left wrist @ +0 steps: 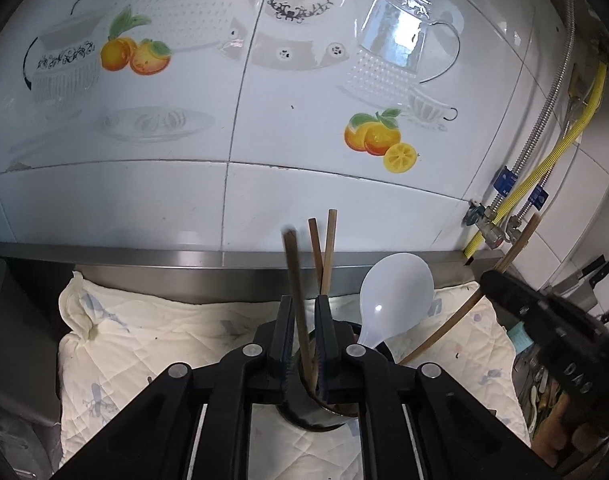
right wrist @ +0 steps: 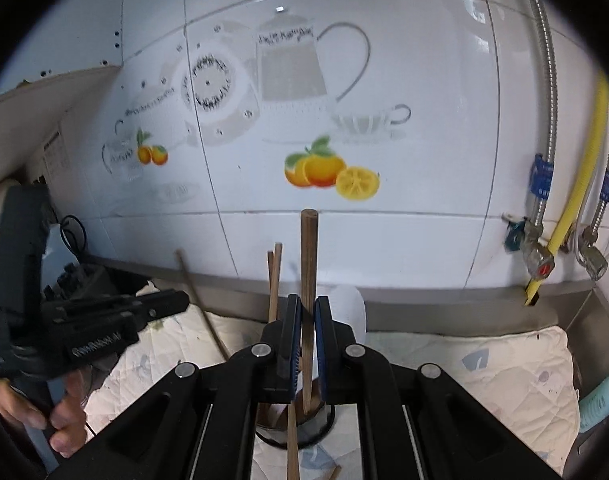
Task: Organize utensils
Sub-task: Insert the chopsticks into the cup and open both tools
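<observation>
Left wrist view
- Left gripper (left wrist: 304,312): jaws nearly together, pinching a brown chopstick (left wrist: 295,280) that stands almost upright between them.
- Holder (left wrist: 316,412): dark round cup just under the jaws, on the counter's cloth (left wrist: 136,344).
- Pair of chopsticks (left wrist: 322,256): lighter wood, standing in the holder, tips crossing above the jaws.
- Spoon (left wrist: 392,296): white, translucent plastic, bowl up, leaning right out of the holder.
- Right gripper (left wrist: 544,320): black, at the right edge, with a thin stick (left wrist: 456,316) slanting past its jaws; grip not clear from here.

Right wrist view
- Right gripper (right wrist: 307,320): jaws narrowly apart around a thick round wooden handle (right wrist: 308,264), upright; contact with the pads cannot be told.
- Handle's foot: sits in the holder (right wrist: 296,436).
- Left gripper (right wrist: 116,320): at the left, held in a hand (right wrist: 44,412).
- Wall (right wrist: 384,40): white tiles printed with oranges and a teapot.
</observation>
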